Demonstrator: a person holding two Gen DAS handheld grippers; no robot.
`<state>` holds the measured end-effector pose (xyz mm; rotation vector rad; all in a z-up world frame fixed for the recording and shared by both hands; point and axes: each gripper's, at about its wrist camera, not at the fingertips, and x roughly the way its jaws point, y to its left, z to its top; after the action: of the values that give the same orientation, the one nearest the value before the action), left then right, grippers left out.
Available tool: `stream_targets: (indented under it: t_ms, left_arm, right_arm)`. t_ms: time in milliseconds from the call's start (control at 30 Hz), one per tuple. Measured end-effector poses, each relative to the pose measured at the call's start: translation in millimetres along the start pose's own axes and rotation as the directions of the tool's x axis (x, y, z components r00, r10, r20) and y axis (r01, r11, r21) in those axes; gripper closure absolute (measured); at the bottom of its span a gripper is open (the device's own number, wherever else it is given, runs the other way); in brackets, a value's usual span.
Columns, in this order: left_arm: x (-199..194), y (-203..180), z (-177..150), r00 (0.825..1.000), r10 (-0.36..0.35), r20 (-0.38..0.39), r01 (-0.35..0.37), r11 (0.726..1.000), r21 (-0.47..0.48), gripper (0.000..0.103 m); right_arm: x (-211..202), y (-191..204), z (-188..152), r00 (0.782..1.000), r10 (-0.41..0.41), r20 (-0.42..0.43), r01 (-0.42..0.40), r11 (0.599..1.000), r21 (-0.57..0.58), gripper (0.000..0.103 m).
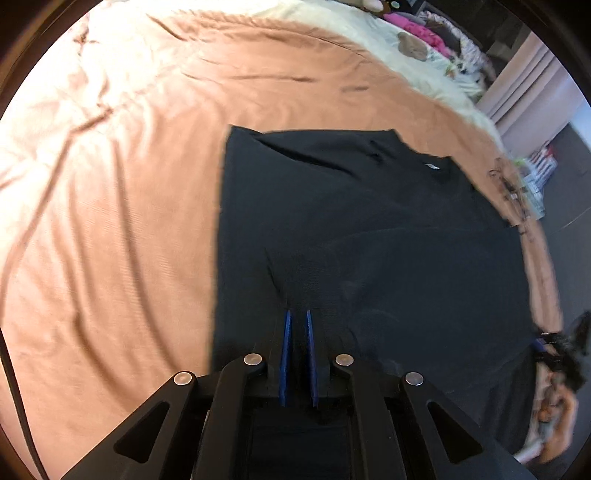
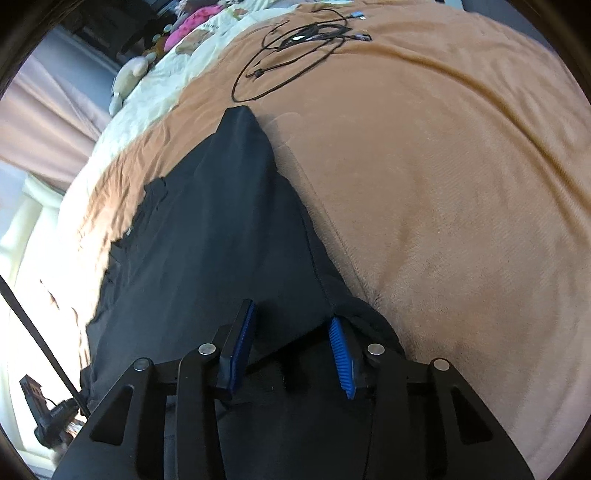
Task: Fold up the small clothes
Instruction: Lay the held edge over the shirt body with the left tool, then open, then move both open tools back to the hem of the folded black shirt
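A black garment [image 1: 369,221] lies spread on the tan bedspread [image 1: 110,221], its collar label [image 1: 430,166] toward the far right. My left gripper [image 1: 297,312] is over the garment's near part, its blue pads almost together and pinching a small ridge of the black cloth. In the right wrist view the same garment [image 2: 221,221] runs away from me in a long tapering shape. My right gripper [image 2: 291,312] is at its near right edge, jaws apart, with cloth lying between the pads and the hem [image 2: 325,280] beside the right finger.
Black cables [image 2: 295,40] coil on the bedspread [image 2: 443,184] beyond the garment. A cream blanket [image 1: 369,29] with soft toys and pink clothes [image 1: 417,29] lies at the far end. Curtains [image 1: 524,85] and the floor show past the bed's edge.
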<state>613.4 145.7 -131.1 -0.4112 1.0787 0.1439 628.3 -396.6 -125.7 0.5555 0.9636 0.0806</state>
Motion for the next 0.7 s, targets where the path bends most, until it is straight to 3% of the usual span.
stream_targets:
  t_ms: [133,200,267,333,433,600,700]
  left_arm:
    - [-18.6,15.5,-4.3,1.000,-0.003,0.017,0.003,1.000,-0.011,0.094]
    - [-27.8,18.7,-7.5,1.000,0.003,0.024,-0.003,1.000,-0.005,0.089]
    - [-38.8,23.2,-13.0,0.999,-0.005,0.036,0.005,1.000,-0.007,0.077]
    - [-49.4,24.9,-18.8,0.998,-0.010,0.056,0.010,1.000,-0.003,0.056]
    - [-65.6,25.5,-30.0,0.996,-0.006,0.087,0.006,1.000,0.009,0.037]
    - [-88.1,20.0,-55.8,0.996,0.013,0.094,-0.018,0.999,0.050,0.024]
    - [-103.6,17.5,-75.4,0.994,0.031,0.103,-0.038,0.997,0.067,0.016]
  right_arm:
    - [-10.9,12.5,-8.3,1.000,-0.008,0.008,0.008,0.999,-0.050,0.064]
    - [-20.1,14.9,-13.9,1.000,-0.018,0.017,0.020,0.996,-0.084,0.055]
    - [-29.0,20.2,-20.3,0.999,-0.024,0.032,0.028,0.993,-0.115,0.039]
    - [-37.0,24.2,-25.8,0.999,-0.019,0.041,0.024,0.990,-0.141,0.036]
    - [-55.0,26.0,-35.8,0.999,-0.023,0.050,0.032,0.982,-0.188,0.030]
    - [-87.8,40.5,-61.4,0.996,-0.027,0.084,0.050,0.958,-0.281,0.020]
    - [-105.7,45.6,-80.3,0.994,-0.038,0.100,0.070,0.939,-0.337,0.019]
